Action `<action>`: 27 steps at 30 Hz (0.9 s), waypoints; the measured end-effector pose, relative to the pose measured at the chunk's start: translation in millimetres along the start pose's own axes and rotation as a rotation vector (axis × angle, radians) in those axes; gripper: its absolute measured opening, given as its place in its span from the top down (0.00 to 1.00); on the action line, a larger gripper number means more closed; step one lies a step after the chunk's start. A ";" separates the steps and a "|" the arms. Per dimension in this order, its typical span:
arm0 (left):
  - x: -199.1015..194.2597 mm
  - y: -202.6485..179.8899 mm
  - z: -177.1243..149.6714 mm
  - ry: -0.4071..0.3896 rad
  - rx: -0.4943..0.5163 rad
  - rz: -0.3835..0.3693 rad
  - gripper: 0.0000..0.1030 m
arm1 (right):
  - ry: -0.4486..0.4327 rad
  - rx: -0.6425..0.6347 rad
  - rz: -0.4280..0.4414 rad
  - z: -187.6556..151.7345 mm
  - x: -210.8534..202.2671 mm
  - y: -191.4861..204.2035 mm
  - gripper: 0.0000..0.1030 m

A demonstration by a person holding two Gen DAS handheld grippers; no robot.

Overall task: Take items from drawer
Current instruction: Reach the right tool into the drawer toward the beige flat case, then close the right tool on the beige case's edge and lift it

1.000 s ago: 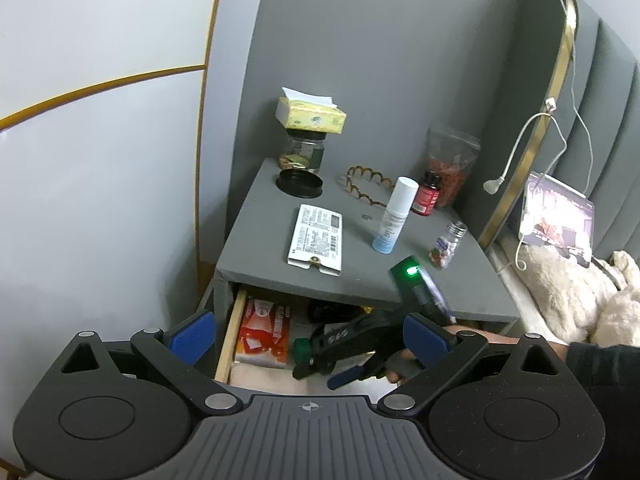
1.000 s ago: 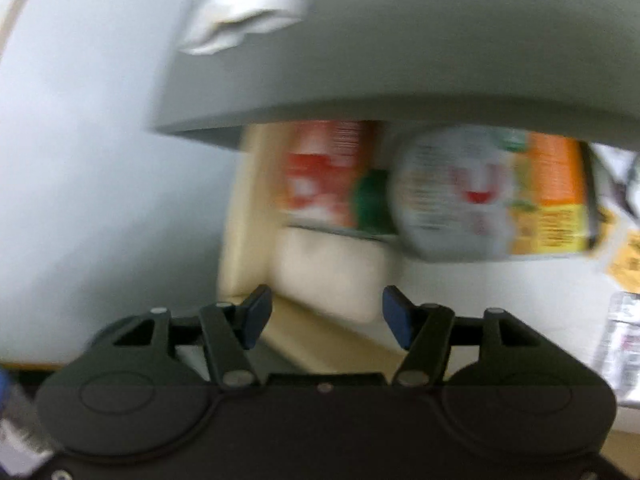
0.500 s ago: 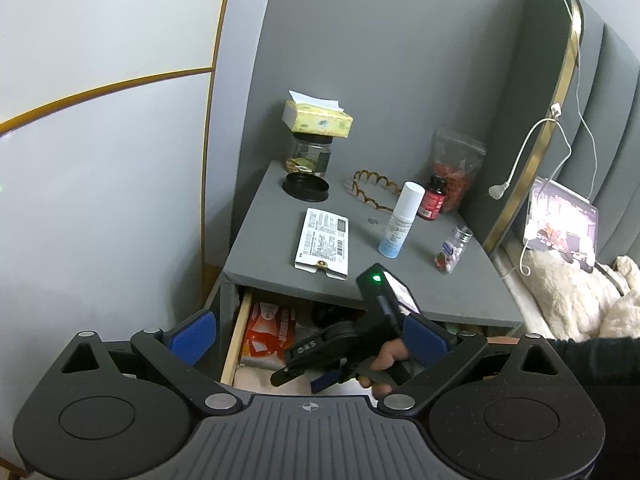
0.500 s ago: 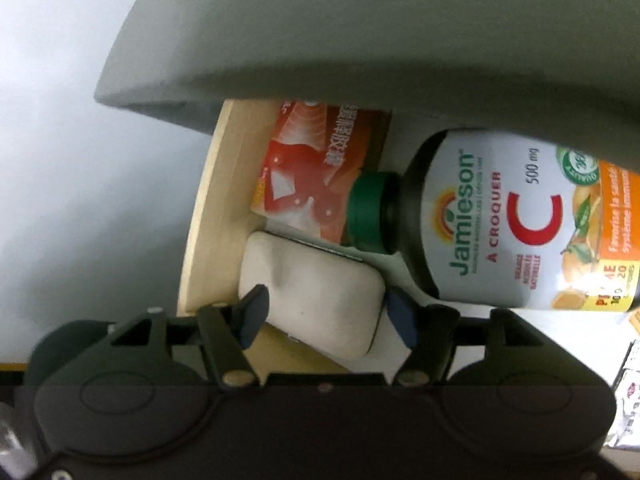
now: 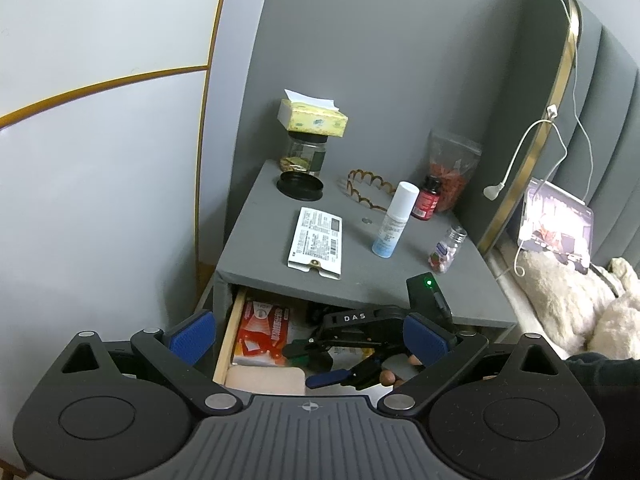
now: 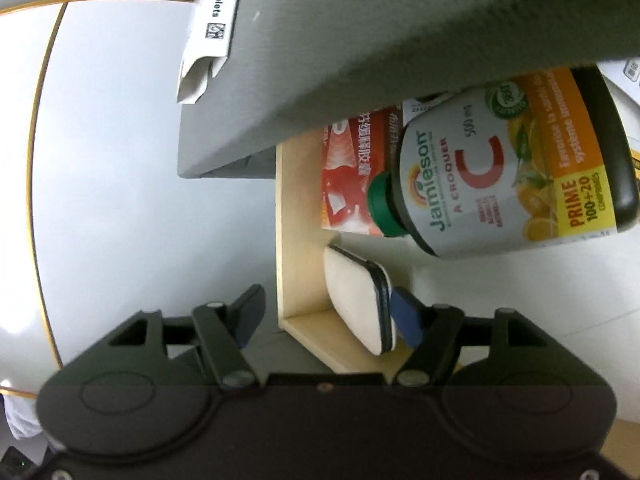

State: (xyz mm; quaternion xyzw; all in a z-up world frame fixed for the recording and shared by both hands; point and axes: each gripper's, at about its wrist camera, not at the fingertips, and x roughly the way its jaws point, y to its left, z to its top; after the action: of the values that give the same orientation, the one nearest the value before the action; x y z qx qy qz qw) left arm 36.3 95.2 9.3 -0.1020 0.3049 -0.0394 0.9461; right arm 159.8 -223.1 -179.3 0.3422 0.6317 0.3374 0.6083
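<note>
1. Right wrist view: right gripper is wide open, holding nothing. Its right finger touches the cream case; its left finger is outside the drawer wall.
2. Case lies in the drawer's front-left corner, long axis roughly along the fingers. Right gripper is nearer.
3. Case: flat, rounded, dark edge.
4. Left gripper open, empty, hanging back.

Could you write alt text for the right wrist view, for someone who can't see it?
An open right gripper reaches into an open wooden drawer, one fingertip beside a flat cream case. Behind lie a vitamin C bottle and a red packet.
</note>
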 end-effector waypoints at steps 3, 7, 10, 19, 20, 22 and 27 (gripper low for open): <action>1.0 -0.4 -0.7 0.002 0.004 0.001 0.04 | -0.008 0.008 0.093 -2.3 -14.0 -3.3 0.33; 3.5 -0.1 -1.8 0.009 0.000 0.000 0.04 | 0.005 -0.055 0.071 -5.9 -14.5 11.8 0.38; 4.3 -0.8 -2.7 0.012 0.006 0.002 0.04 | 0.080 -0.182 -0.068 -11.1 5.9 34.7 0.48; 1.4 1.9 -0.7 0.005 -0.001 0.010 0.04 | 0.032 -0.241 -0.203 -29.6 -13.9 49.0 0.81; 1.4 1.7 -0.8 0.005 -0.001 0.012 0.04 | 0.016 -0.242 -0.204 -32.8 -21.7 50.1 0.83; 0.5 0.9 -0.2 0.004 0.000 0.009 0.04 | -0.016 -0.244 -0.205 -39.3 -37.3 52.2 0.83; -0.9 -1.7 0.5 0.004 0.006 0.005 0.04 | -0.098 -0.249 -0.207 -55.6 -76.3 57.6 0.83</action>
State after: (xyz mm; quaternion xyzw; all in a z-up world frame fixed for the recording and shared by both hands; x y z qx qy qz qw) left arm 35.9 93.7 10.6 -0.0982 0.3068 -0.0383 0.9459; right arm 107.5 -256.9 -88.0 0.2132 0.5866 0.3315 0.7075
